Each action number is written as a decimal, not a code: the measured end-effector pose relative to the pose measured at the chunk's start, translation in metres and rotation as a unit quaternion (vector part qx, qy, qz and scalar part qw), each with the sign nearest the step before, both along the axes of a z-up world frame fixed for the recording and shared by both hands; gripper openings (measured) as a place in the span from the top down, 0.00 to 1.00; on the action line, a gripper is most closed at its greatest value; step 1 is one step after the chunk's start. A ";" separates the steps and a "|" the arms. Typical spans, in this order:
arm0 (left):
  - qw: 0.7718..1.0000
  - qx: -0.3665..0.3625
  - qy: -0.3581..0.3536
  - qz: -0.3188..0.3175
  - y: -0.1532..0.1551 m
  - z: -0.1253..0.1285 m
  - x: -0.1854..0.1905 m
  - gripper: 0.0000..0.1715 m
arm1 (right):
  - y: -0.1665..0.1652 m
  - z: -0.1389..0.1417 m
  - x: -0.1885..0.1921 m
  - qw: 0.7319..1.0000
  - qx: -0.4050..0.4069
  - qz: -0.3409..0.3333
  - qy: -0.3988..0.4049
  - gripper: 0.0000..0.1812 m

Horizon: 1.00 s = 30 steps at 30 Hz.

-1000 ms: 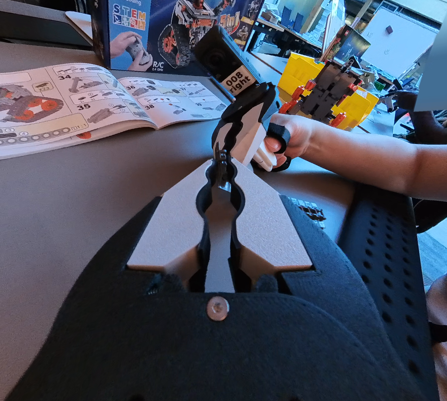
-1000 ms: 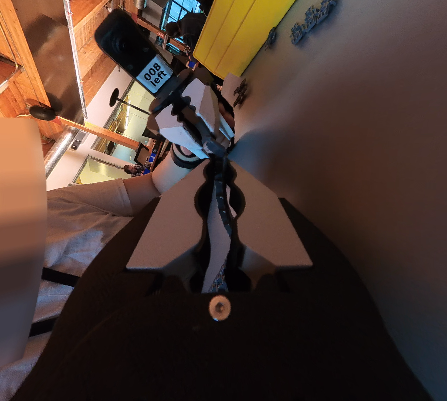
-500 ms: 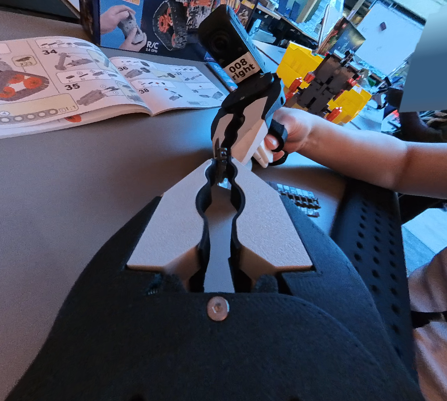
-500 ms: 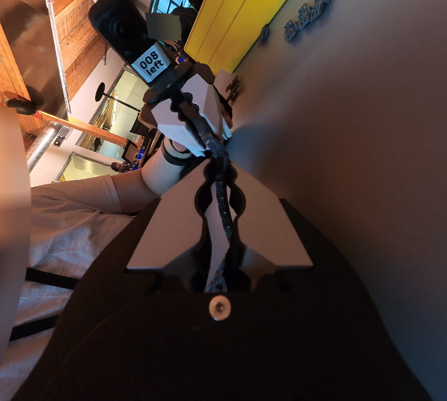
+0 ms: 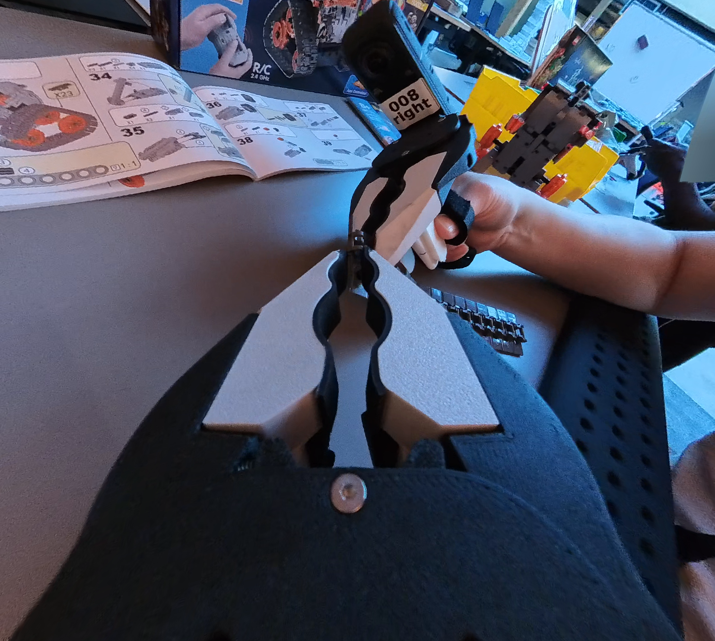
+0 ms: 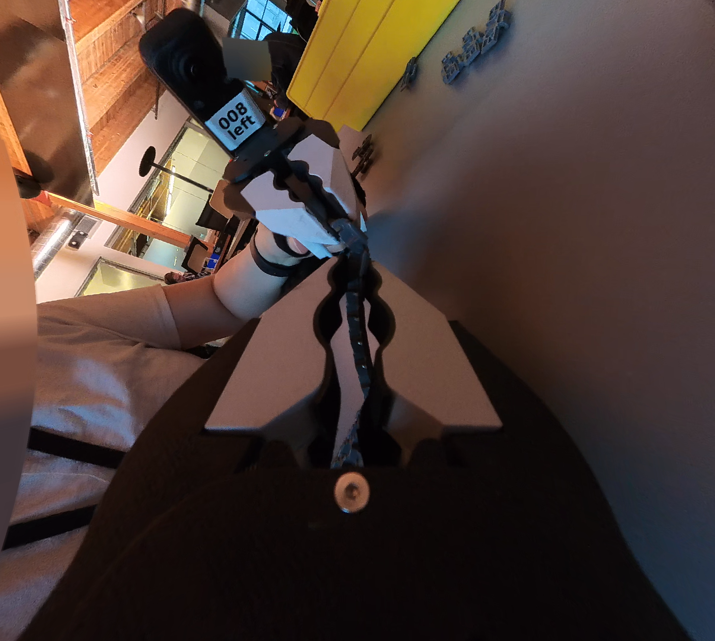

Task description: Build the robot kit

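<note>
Grippers meet tip-to-tip above table [image 5: 116, 293]: left gripper [image 5: 354, 262] and right gripper [image 6: 354, 266] each pinch narrow on black track chain [image 6: 358, 332]. Second track strip [image 5: 479, 320] lies unattached nr. instruction booklet [image 5: 154, 127]; join status cannot tell.

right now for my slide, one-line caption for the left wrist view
Left gripper and right gripper pinch a black track chain tip to tip above a grey table, open instruction booklet behind.
</note>
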<state>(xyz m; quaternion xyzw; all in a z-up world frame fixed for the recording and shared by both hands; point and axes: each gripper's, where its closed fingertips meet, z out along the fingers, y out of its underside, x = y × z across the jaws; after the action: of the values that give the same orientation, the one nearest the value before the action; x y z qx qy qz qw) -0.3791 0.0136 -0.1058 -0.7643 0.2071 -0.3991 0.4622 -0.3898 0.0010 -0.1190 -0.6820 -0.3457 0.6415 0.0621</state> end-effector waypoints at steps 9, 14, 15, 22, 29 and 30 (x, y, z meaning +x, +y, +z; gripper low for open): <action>1.000 -0.012 -0.010 0.008 0.001 -0.002 0.000 0.96 | 0.003 0.000 0.000 1.000 0.011 -0.008 -0.001 0.98; 1.000 -0.018 -0.010 0.012 0.002 -0.003 0.000 0.96 | 0.004 -0.001 -0.001 1.000 0.018 -0.013 -0.004 0.98; 1.000 -0.016 -0.011 0.012 0.002 -0.003 0.001 0.96 | 0.004 -0.001 0.000 1.000 0.017 -0.012 -0.003 0.98; 0.999 -0.022 -0.024 0.017 0.002 -0.002 0.001 0.96 | 0.005 0.001 -0.001 0.999 0.034 -0.016 0.002 0.98; 0.989 -0.067 -0.133 -0.002 0.006 0.013 -0.005 0.96 | 0.006 0.005 -0.003 0.999 0.015 -0.021 0.019 0.97; 0.987 -0.065 -0.144 0.001 0.007 0.016 -0.008 0.96 | 0.008 0.006 -0.002 0.999 0.013 -0.027 0.021 0.97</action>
<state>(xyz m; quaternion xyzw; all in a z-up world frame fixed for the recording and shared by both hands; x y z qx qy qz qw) -0.3872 0.0204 -0.0903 -0.7276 0.1112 -0.5170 0.4370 -0.3922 0.0091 -0.1131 -0.6769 -0.3342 0.6489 0.0952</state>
